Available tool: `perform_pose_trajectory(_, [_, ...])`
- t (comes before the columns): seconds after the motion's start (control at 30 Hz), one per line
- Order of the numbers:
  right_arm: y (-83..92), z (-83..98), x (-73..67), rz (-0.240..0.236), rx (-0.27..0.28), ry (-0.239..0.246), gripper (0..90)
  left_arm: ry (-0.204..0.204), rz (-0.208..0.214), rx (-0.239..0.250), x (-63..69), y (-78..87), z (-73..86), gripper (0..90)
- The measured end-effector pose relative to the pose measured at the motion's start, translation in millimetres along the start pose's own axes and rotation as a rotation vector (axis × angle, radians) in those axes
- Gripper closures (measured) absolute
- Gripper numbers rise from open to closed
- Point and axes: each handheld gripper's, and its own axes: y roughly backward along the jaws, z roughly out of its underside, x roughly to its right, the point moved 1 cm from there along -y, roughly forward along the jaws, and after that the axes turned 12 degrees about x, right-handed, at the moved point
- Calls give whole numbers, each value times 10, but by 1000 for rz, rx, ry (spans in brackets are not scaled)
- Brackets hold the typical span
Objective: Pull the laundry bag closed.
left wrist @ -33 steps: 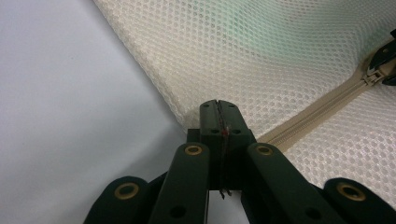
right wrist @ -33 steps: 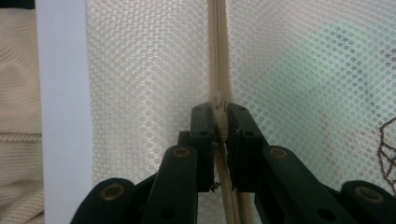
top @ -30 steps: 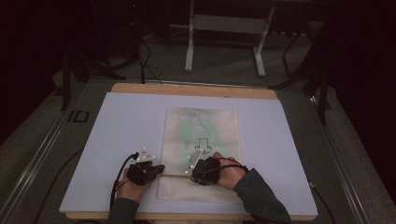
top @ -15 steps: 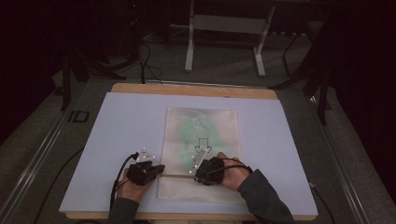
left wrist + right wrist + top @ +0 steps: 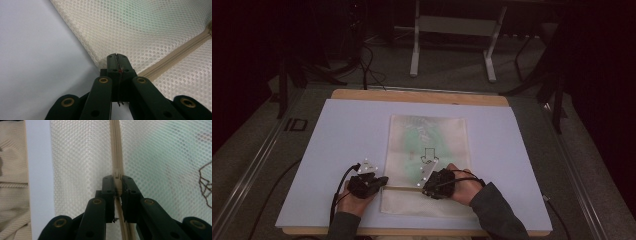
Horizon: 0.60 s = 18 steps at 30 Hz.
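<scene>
A cream mesh bag (image 5: pixel 427 135) with something green inside lies flat on the white board (image 5: pixel 347 135). A beige zipper (image 5: pixel 404 188) runs across its near end. My left gripper (image 5: pixel 384 181) lies at the bag's left edge; in the left gripper view its jaws (image 5: pixel 117 56) are pressed together on the mesh bag's edge (image 5: pixel 140 27), where the zipper (image 5: pixel 180 48) ends. My right gripper (image 5: pixel 426 189) sits on the zipper line, shut on the zipper pull (image 5: pixel 117 173), with the closed zipper (image 5: pixel 114 145) running on ahead of it.
A black arrow (image 5: pixel 429 155) is printed on the bag. The board rests on a wooden table (image 5: pixel 412 95) over grey carpet. Metal stand legs (image 5: pixel 414 55) and cables lie beyond the far edge. Ribbed beige cloth (image 5: pixel 12 170) shows past the board's near edge.
My right gripper has crept slightly to the right along the zipper line. The left gripper has stayed where it was.
</scene>
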Motion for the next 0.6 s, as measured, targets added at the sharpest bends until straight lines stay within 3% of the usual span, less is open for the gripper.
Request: perform_pose_trajectory(0.6, [90,122,7,-3,6,-21,824,0,0,2,1,0,2,893])
